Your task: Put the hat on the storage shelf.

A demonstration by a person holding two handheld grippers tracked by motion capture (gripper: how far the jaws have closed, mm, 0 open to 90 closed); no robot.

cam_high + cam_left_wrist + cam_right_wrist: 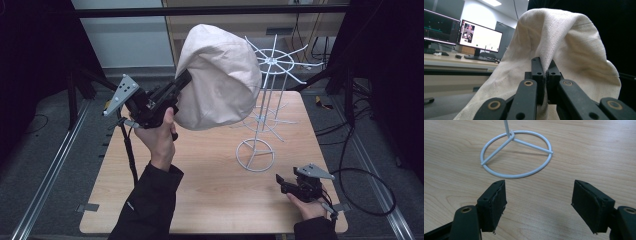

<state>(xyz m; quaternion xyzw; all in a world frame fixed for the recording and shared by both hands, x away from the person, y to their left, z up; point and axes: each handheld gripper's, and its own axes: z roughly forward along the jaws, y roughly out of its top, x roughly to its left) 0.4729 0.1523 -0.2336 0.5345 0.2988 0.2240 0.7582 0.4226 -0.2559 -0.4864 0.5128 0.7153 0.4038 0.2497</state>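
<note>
Cream fabric hat (217, 75) hangs in the air above the far left part of the wooden table (200, 165), pinched by the left gripper (182, 82) just beside the white wire rack (265, 95). From the left gripper view, the jaws stand pressed together on a fold of the cloth (556, 42), with lit monitors (480, 38) on a desk behind; their writing is too small to read. The right gripper (537, 202) rests low near the table's right front corner, jaws spread wide and holding nothing, facing the rack's ring base (516, 175).
</note>
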